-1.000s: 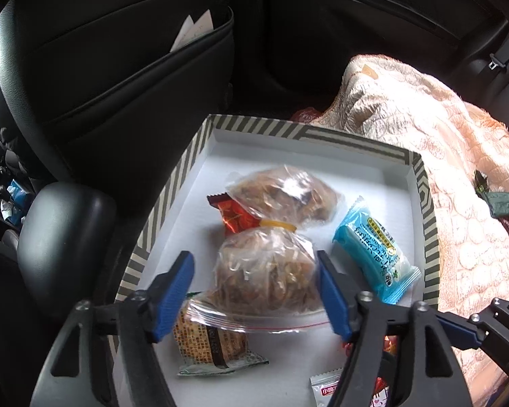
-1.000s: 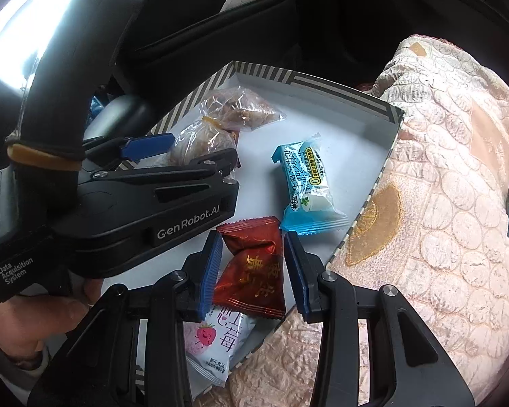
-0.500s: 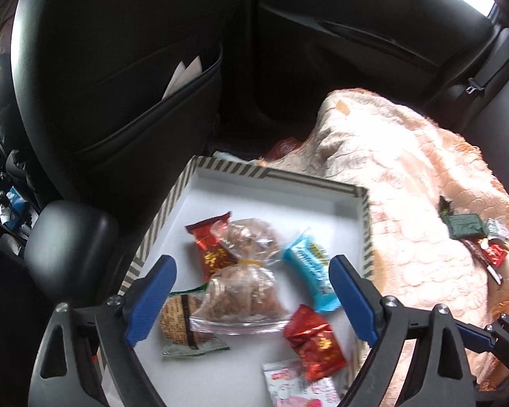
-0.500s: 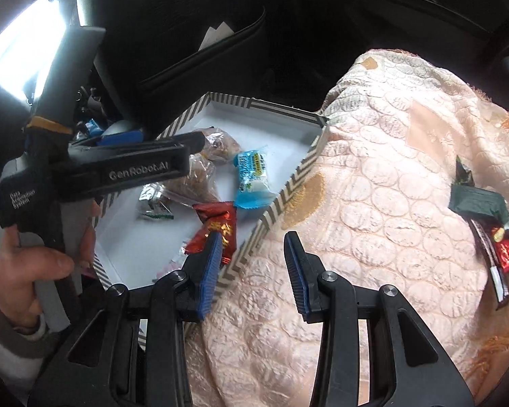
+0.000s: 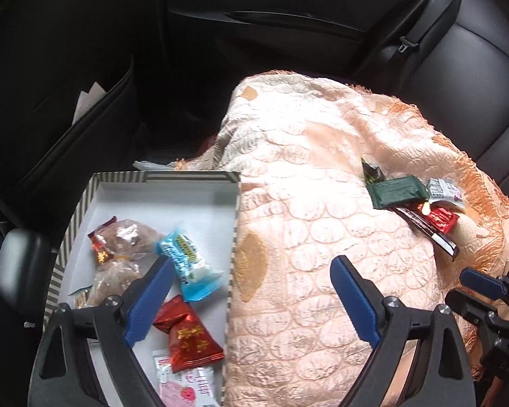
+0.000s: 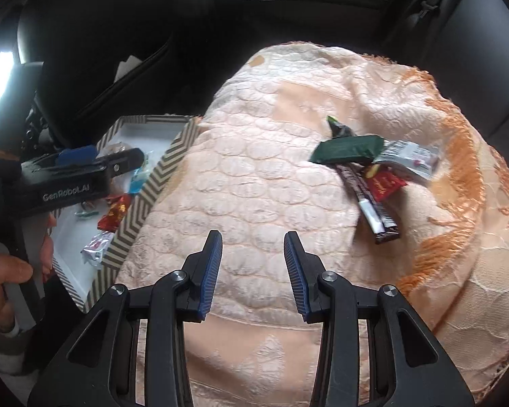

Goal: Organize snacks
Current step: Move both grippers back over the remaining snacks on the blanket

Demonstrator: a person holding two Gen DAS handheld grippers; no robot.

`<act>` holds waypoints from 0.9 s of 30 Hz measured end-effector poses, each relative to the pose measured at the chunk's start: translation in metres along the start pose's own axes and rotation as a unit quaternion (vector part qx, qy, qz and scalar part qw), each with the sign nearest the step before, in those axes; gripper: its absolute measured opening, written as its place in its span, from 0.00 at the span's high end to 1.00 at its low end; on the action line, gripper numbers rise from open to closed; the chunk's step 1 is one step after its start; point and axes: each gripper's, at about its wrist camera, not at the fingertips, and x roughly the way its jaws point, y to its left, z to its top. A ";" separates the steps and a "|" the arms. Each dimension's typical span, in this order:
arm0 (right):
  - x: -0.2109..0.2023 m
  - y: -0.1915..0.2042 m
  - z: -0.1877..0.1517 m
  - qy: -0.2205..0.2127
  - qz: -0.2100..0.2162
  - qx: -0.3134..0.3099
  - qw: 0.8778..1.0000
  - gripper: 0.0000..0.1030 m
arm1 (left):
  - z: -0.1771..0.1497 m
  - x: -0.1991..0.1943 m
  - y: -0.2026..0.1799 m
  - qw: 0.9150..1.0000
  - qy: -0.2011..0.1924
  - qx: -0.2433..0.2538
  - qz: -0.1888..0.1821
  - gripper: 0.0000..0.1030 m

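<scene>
1. Closest in, the right gripper (image 6: 252,271) hangs over the peach quilted cover (image 6: 254,176) with a modest gap between its blue pads and nothing in it; it is empty.
2. The left gripper (image 5: 251,302) is spread wide and grasps nothing, straddling the right wall of the striped box (image 5: 232,257).
3. In that box lie the sorted snacks: a red packet (image 5: 190,335), a blue packet (image 5: 190,264), a pink strawberry packet (image 5: 186,383) and clear bags of brown pieces (image 5: 125,237).
4. Farther off on the cover sits the unsorted heap: a dark green packet (image 6: 347,149), a brown bar (image 6: 370,200), a red wrapper (image 6: 385,183) and a white packet (image 6: 410,157).
5. To my eye this is the reach between drops. Next, a gripper must travel to that heap, single out one wrapper, probably the green one on top, and pinch it cleanly.
</scene>
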 end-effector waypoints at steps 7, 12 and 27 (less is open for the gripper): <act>-0.015 -0.049 0.004 -0.010 -0.024 0.059 0.998 0.64 | 0.011 0.018 -0.043 0.999 0.018 0.016 -0.020 0.09; -0.025 -0.067 0.000 -0.021 -0.017 0.083 0.996 0.64 | 0.032 0.037 -0.075 0.995 0.013 0.057 -0.083 0.08; -0.015 -0.088 -0.005 -0.010 0.008 0.109 0.994 0.64 | 0.076 0.116 -0.161 0.918 0.063 0.295 -0.258 0.09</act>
